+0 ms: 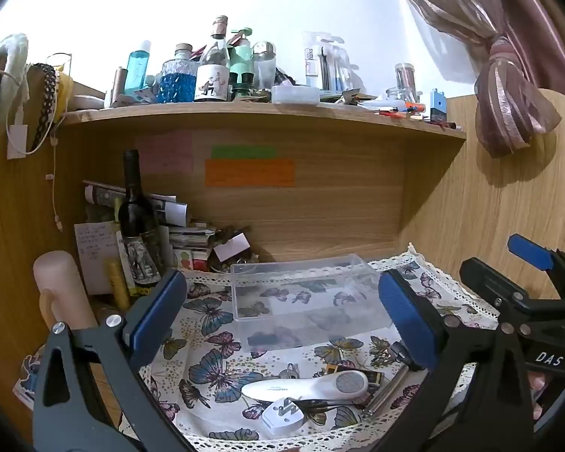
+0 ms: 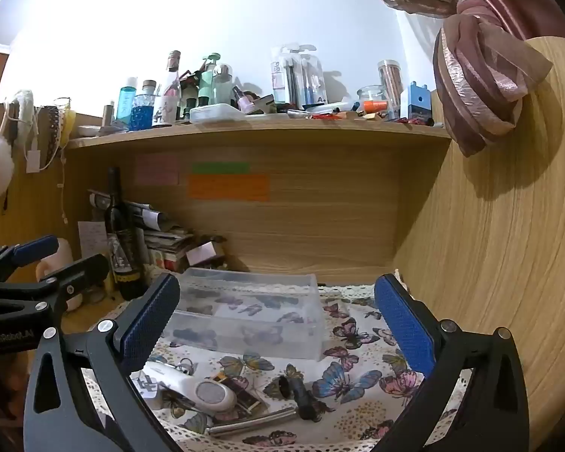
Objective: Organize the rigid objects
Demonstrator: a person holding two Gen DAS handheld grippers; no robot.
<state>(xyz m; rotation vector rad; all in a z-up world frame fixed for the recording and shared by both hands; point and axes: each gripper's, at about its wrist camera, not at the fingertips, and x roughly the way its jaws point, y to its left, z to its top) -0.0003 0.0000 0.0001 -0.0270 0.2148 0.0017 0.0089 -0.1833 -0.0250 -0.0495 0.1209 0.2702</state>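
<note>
- We see our left tool (image 1: 282, 312) spread wide, holding nothing, above the butterfly cloth (image 1: 207, 342) on the table
- Our right tool (image 2: 278, 324) is just as wide apart and empty
- The clear plastic box (image 1: 301, 297) sits on the cloth ahead of both tools, holding nothing we can make out
- Near us lie the white handheld device (image 1: 309, 384), a white plug (image 1: 282, 416), a metal rod (image 2: 252, 423) and a small black part (image 2: 301, 395), all outside the box
- A dark wine bottle (image 1: 135, 218) stands at the back left
</note>
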